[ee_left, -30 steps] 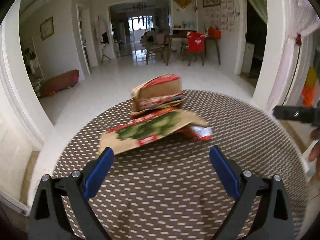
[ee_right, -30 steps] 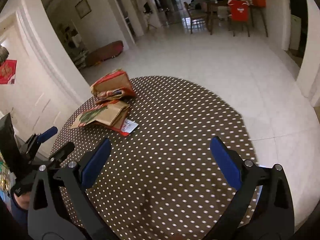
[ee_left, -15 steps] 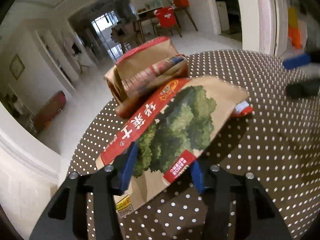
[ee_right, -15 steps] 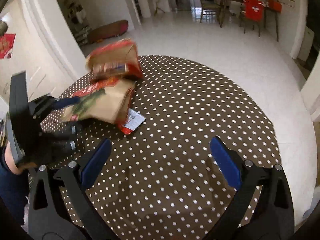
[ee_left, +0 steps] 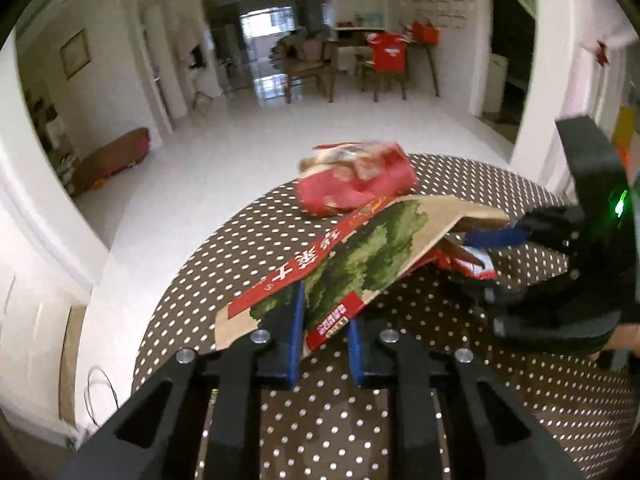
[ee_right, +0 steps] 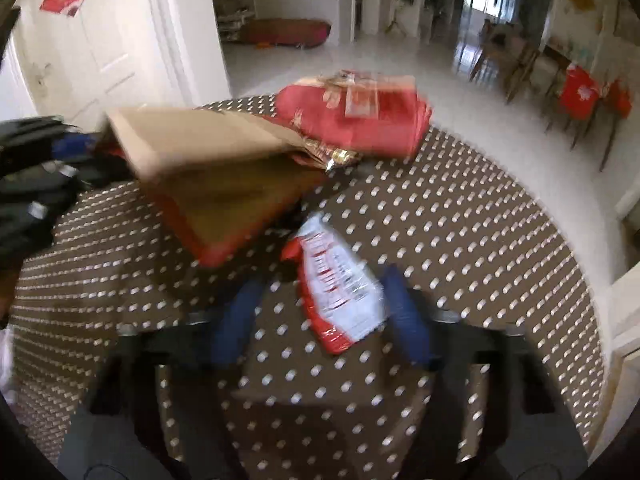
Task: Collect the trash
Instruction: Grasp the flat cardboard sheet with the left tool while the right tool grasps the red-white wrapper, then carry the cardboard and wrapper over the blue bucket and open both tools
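A flattened brown cardboard box [ee_left: 360,248] with a green tree print lies tilted on the round dotted table [ee_left: 400,420]. My left gripper [ee_left: 325,314] has its closing jaws pinched on the box's near corner. That edge [ee_right: 208,148] is raised off the cloth. A crumpled red snack bag [ee_left: 356,178] sits just behind the box. A small red and white wrapper [ee_right: 340,292] lies flat between the fingers of my right gripper [ee_right: 320,292]. Its jaws are closing, with a gap still on the left side. The right gripper [ee_left: 492,264] reaches in under the box's far end.
The table's far rim [ee_right: 520,192] drops to a white tiled floor [ee_left: 280,152]. A dining table with chairs [ee_left: 376,64] stands far back. A low reddish bench [ee_left: 116,156] lies by the left wall, and white doors and pillars [ee_right: 120,40] stand close by.
The left gripper went forward onto the box and closed on its corner, lifting it. The right gripper dropped toward the wrapper, rolled, and its jaws narrowed around it.
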Demonstrator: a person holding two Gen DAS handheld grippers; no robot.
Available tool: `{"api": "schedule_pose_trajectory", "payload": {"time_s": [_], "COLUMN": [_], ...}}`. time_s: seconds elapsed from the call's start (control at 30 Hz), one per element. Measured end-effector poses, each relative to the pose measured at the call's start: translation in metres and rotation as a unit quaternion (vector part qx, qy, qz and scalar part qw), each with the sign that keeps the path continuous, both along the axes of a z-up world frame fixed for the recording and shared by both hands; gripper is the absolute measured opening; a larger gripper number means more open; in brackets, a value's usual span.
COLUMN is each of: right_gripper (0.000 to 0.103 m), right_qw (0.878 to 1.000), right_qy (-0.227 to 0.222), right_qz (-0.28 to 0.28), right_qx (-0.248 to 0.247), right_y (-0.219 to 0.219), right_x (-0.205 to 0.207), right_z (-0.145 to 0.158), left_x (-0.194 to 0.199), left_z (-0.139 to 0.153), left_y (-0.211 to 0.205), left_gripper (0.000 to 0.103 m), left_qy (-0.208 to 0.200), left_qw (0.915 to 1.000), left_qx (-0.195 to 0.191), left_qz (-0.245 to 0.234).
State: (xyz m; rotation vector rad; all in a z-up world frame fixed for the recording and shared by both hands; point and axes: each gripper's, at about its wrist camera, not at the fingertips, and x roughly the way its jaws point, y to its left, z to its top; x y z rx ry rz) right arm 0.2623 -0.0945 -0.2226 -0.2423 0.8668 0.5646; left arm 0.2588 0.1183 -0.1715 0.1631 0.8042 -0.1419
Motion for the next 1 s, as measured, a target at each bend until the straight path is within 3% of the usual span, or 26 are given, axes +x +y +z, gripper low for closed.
{"api": "schedule_pose_trajectory", "payload": {"time_s": [0.03,0.07,0.17,0.4,0.57,1.0], "right_gripper": [0.031,0.016,0.012,0.012,0.012,0.012], "right_qw": [1.0,1.0,0.999,0.993,0.987,0.974], "right_qy": [0.002,0.014,0.02,0.023,0.015,-0.012], "right_qz": [-0.003,-0.005,-0.005,-0.05,-0.076,-0.134], "right_qx": [0.008,0.023,0.034,0.104,0.14,0.183], "right_y": [-0.002,-0.006,-0.016,-0.07,-0.1,-0.189], "right_x": [0.001,0.002,-0.008,-0.032,-0.056,-0.106], "right_z": [0.001,0.001,0.004,0.029,0.046,0.074], "left_x": [-0.004,-0.007,-0.02,-0.045,-0.058,-0.082], "left_z": [0.003,0.005,0.014,0.025,0.033,0.042], "left_y": [0.004,0.006,0.012,-0.001,-0.034,-0.106], "left_gripper": [0.017,0.016,0.013,0.01,0.003,0.003], "left_qy": [-0.001,-0.002,-0.008,-0.017,-0.027,-0.03], "left_qw": [0.9999,0.9997,0.9988,0.9964,0.9957,0.994], "left_qx": [-0.011,-0.016,-0.035,-0.075,-0.086,-0.099], "left_qz": [0.012,0.018,0.034,0.036,0.019,-0.033]}}
